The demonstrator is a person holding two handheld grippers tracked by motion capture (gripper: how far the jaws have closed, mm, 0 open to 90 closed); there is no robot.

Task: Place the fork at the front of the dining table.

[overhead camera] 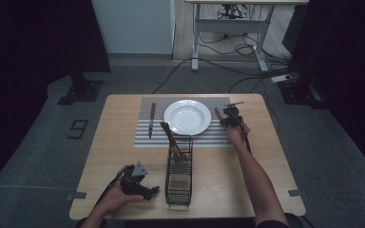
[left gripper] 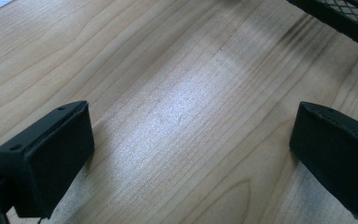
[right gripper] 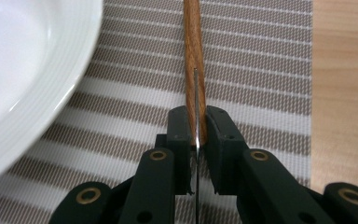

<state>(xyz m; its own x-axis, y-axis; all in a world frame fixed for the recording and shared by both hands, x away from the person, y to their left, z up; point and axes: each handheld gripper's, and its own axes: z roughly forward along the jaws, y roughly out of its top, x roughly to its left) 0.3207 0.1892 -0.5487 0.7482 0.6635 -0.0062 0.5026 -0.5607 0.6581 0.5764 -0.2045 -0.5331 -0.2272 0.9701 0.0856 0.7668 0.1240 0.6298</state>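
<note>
The knife (right gripper: 194, 70) has a brown wooden handle with a visible grain and a thin metal blade, which is seen edge-on as a bright line in the right gripper view. It is held above the striped placemat (right gripper: 242, 60), just beside the right edge of the white plate (right gripper: 23, 60), and its handle points away from the camera. The right gripper (right gripper: 197, 133) has its two black jaws closed tight on the knife, near the place where blade and handle meet, with the blade running down between them. In the high view the right gripper (overhead camera: 231, 115) is at the right side of the plate (overhead camera: 187, 117), over the right part of the placemat (overhead camera: 145, 107), and the wooden handle (overhead camera: 217, 113) sticks out toward the plate. The plate is round, deep and empty, and it sits in the middle of the placemat, which has grey and white stripes. On the left part of the placemat lies another knife (overhead camera: 151, 119) with a wooden handle, apart from the plate. In front of the placemat stands a black wire basket (overhead camera: 179, 171) with some wooden-handled utensils (overhead camera: 171, 138) leaning in it. The left gripper (overhead camera: 140, 183) rests low on the wooden table (overhead camera: 247, 185), just left of the basket. Its jaws stand wide apart with bare wood between them and they hold nothing; the left gripper (left gripper: 191, 154) view shows a corner of the basket (left gripper: 340, 16) at the top right.
</note>
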